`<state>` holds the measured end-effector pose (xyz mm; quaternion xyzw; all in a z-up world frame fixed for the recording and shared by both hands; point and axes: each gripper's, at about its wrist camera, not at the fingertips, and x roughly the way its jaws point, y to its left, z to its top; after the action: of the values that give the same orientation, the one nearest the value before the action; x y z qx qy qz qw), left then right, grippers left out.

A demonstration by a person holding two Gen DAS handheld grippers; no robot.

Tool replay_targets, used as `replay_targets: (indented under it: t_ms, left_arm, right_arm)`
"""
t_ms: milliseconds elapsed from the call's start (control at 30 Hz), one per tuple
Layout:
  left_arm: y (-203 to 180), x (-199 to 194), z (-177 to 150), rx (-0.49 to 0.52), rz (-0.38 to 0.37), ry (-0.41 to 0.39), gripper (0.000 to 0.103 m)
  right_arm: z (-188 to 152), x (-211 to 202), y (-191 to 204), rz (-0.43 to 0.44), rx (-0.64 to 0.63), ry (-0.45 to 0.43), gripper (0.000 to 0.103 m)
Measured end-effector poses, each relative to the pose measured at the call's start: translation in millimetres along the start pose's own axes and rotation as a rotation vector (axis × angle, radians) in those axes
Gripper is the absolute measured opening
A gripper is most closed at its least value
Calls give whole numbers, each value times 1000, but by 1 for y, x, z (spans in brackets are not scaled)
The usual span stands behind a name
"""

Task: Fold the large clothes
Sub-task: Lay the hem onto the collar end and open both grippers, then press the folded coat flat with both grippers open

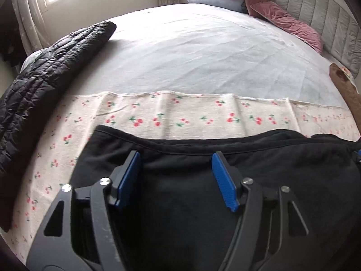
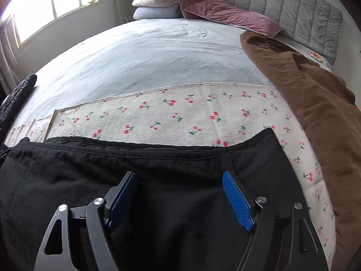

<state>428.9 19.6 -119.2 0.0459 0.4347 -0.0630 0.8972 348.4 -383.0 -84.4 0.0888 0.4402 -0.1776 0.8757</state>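
A black garment [image 1: 180,180] lies flat on a cherry-print cloth [image 1: 158,115] at the near edge of the bed, its hemmed edge facing the headboard. My left gripper [image 1: 176,158] hovers over its left part, jaws wide open and empty, blue pads [image 1: 128,178] apart. The same garment [image 2: 158,169] fills the bottom of the right wrist view, its far right corner [image 2: 270,135] on the cherry cloth [image 2: 180,113]. My right gripper [image 2: 179,177] is over its right part, open and empty.
A black quilted jacket [image 1: 45,74] lies along the bed's left side. A brown garment [image 2: 315,103] lies on the right side. Pink pillows [image 2: 225,11], folded white and blue bedding [image 2: 155,4] and a grey headboard [image 2: 293,6] stand at the far end. A window [image 2: 56,6] is far left.
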Motion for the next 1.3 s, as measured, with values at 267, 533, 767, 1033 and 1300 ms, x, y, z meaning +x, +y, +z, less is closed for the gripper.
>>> replay_targets:
  t_ms: [267, 533, 767, 1033, 1300]
  left_arm:
    - [85, -46, -15, -118, 108, 23, 67]
    - [-36, -145, -82, 11, -280, 7, 85]
    - [-54, -150, -170, 73, -284, 109, 88]
    - [22, -195, -197, 15, -87, 7, 88]
    - [-12, -269, -244, -102, -125, 34, 99]
  right_arm:
    - [-14, -58, -91, -121, 151, -25, 79]
    - [-79, -138, 65, 138, -138, -32, 80]
    - [-163, -138, 90, 153, -178, 59, 81]
    - [-199, -181, -8, 47, 8, 15, 82]
    - [-239, -259, 46, 58, -10, -41, 88]
